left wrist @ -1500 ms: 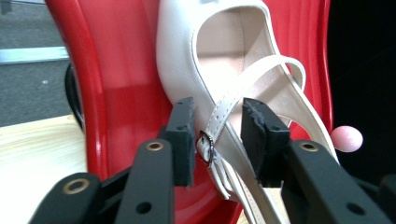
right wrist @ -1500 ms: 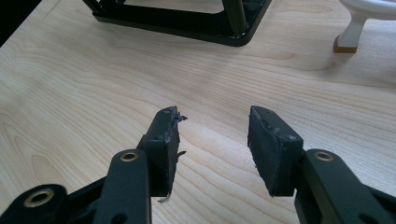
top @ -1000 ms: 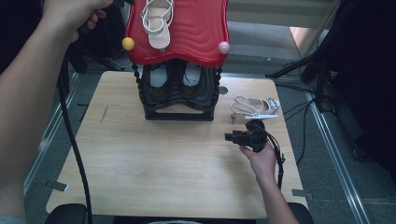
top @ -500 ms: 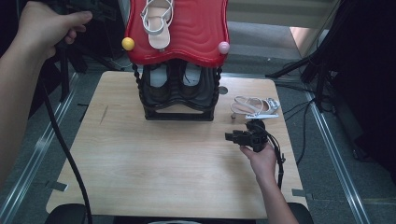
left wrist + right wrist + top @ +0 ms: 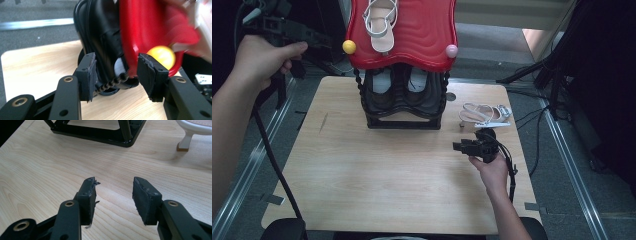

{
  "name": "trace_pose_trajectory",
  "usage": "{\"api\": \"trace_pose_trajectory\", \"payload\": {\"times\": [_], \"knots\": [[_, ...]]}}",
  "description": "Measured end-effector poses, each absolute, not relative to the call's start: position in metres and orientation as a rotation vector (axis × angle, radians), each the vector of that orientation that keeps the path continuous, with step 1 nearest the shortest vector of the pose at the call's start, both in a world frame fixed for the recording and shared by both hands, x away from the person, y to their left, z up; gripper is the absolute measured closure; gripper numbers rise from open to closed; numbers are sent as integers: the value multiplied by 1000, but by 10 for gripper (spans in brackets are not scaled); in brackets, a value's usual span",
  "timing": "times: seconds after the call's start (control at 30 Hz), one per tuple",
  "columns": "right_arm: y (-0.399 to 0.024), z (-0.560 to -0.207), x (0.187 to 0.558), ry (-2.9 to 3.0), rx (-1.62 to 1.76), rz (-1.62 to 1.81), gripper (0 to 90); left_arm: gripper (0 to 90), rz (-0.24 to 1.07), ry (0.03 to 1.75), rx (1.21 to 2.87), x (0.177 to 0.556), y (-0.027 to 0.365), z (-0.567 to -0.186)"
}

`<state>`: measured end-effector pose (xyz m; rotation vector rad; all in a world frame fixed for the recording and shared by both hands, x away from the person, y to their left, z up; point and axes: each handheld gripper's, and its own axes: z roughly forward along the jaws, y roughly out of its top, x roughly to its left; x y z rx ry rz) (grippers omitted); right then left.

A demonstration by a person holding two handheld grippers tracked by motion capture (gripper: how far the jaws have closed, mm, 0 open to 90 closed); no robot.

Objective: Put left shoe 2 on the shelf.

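A black rack (image 5: 404,102) with a red top shelf (image 5: 422,35) stands at the table's (image 5: 362,175) far edge. One white sandal (image 5: 381,22) lies on the shelf, dark shoes (image 5: 404,90) sit in the tier below, and a second sandal (image 5: 484,114) lies on the table just right of the rack. The left gripper (image 5: 299,35) has sunk toward the shelf's yellow knob (image 5: 349,46) since the earlier frames, its jaws just opening, nothing between them. The right gripper (image 5: 462,146) rests unmoved near the table sandal, jaws spread and empty.
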<state>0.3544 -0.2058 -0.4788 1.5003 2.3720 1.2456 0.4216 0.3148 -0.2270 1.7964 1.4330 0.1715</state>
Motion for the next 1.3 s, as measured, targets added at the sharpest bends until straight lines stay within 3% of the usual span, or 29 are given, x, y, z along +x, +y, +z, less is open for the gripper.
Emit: {"api": "trace_pose_trajectory", "payload": {"times": [0.43, 0.97, 1.3], "knots": [[-205, -478, 354, 2376, 1448, 1257, 519, 498, 189, 1461, 1788, 406, 328, -281], [-208, -479, 356, 2407, 1430, 1261, 502, 487, 155, 1430, 1841, 382, 302, -346], [-212, -477, 355, 2370, 1449, 1255, 550, 487, 97, 1420, 1834, 372, 290, -378]]}}
